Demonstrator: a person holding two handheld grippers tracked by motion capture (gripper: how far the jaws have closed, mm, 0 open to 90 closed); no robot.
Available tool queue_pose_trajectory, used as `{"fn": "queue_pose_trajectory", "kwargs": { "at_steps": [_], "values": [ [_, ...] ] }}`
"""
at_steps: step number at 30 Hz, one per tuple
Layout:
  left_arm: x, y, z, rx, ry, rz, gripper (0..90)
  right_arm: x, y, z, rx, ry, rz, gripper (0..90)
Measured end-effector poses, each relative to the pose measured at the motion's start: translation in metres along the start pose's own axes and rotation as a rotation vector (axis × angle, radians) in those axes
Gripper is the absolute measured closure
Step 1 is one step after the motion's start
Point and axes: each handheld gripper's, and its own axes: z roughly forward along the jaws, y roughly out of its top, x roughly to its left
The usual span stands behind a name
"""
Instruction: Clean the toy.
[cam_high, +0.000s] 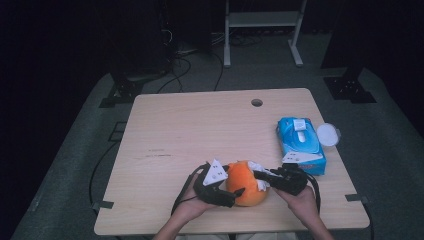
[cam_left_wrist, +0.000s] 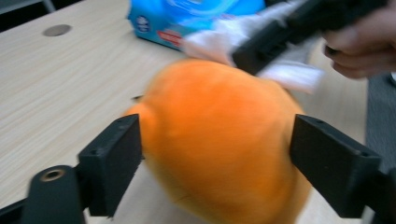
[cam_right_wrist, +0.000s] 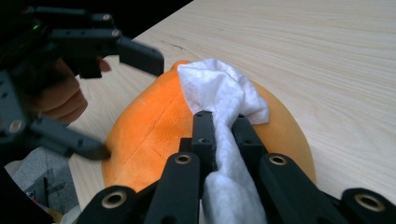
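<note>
Near the table's (cam_high: 200, 120) front edge, our left gripper (cam_left_wrist: 215, 163) clamps the orange plush toy (cam_left_wrist: 219, 154); our right gripper (cam_right_wrist: 224, 128) pinches a white wipe (cam_right_wrist: 219, 91) against it.

Blue wipes pack (cam_high: 301, 144) sits near the worktop's (cam_high: 190, 125) right edge, its round white lid (cam_high: 327, 134) just beside it, cables (cam_high: 175, 70) on the floor behind.

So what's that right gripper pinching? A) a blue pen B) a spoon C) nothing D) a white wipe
D: the right gripper has its jaws shut on a white wipe that lies on top of the orange toy.
</note>
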Motion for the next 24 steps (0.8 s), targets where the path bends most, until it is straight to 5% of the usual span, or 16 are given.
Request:
{"fn": "queue_pose_trajectory", "kwargs": {
  "at_steps": [4, 7, 10, 13, 16, 18, 24],
  "values": [
    [0.006, -0.005, 0.005, -0.003, -0.016, -0.071, 8.3, 0.0, 0.0, 0.0, 0.003, 0.003, -0.001, 81.4],
    [0.009, -0.011, 0.012, 0.005, -0.086, -0.134, 10.4, 0.0, 0.0, 0.0, 0.001, 0.003, -0.001, 81.4],
    [0.004, -0.012, 0.012, 0.004, -0.081, -0.11, 18.6, 0.009, 0.002, -0.001, -0.016, -0.004, -0.024, 81.3],
    [-0.001, -0.011, 0.012, 0.006, -0.063, -0.072, 21.4, 0.029, 0.009, 0.001, -0.037, 0.043, -0.084, 81.0],
    [-0.006, -0.009, 0.013, 0.003, -0.061, -0.042, 21.8, 0.047, 0.011, 0.011, -0.003, 0.095, -0.141, 81.0],
    [-0.009, -0.01, 0.013, 0.01, -0.049, -0.011, 22.3, 0.055, 0.01, 0.018, 0.043, 0.055, -0.199, 81.0],
    [-0.01, -0.009, 0.014, -0.016, -0.075, -0.014, 22.5, 0.034, 0.013, -0.001, -0.004, -0.022, -0.135, 81.1]
  ]
}}
